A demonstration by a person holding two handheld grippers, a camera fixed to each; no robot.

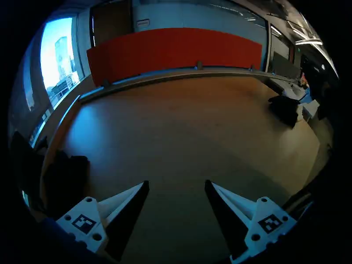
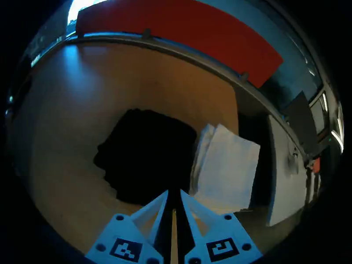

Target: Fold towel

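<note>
Lying crumpled on the wooden bench (image 2: 66, 110), the dark towel (image 2: 145, 154) has an uneven outline, and its right edge comes just beside a stack of white folded cloths (image 2: 229, 171). The right gripper (image 2: 174, 192) points at the near edge of this towel with its fingers drawn almost together, a thin gap between them; whether they touch the cloth I cannot tell. To the left of the towel the bench is bare wood up to the rail and the red panel (image 2: 198, 31) at its far edge. The left gripper (image 1: 176, 182) hangs with fingers wide apart over a broad bare part of the bench, well apart from the towel, which appears far to the right.
</note>
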